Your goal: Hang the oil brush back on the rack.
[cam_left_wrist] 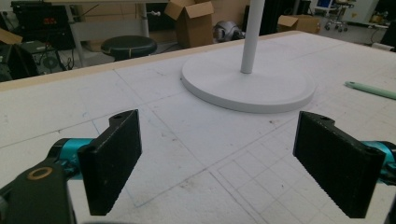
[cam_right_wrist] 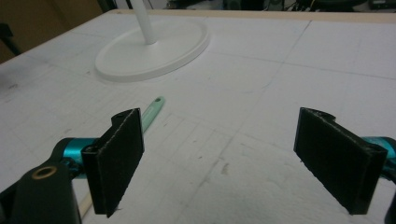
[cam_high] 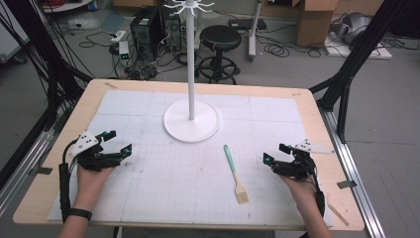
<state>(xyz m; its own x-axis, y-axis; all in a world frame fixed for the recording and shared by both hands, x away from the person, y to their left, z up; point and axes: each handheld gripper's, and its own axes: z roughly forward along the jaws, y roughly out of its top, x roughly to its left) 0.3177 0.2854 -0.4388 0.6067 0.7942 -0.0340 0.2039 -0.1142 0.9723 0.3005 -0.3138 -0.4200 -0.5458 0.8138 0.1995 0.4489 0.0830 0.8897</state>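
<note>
A pastry brush (cam_high: 235,171) with a mint-green handle and pale bristles lies flat on the white mat (cam_high: 163,188), handle pointing away from me. Behind it a white stand (cam_high: 191,119) rises from a round base, with hooks at the top. My left gripper (cam_high: 119,142) rests open at the mat's left edge, nothing between its jaws. My right gripper (cam_high: 276,153) rests open at the right, a short way right of the brush. The right gripper view shows the green handle (cam_right_wrist: 152,113) just past its left jaw. In the left gripper view the handle tip (cam_left_wrist: 371,89) lies far right, beyond the stand's base (cam_left_wrist: 247,86).
The wooden table edge (cam_high: 317,106) frames the mat. A thin wooden stick (cam_high: 339,213) lies at the near right corner. Past the table stand a black stool (cam_high: 219,44), computer gear with cables (cam_high: 143,34) and cardboard boxes (cam_high: 317,20). Black frame legs (cam_high: 346,74) flank both sides.
</note>
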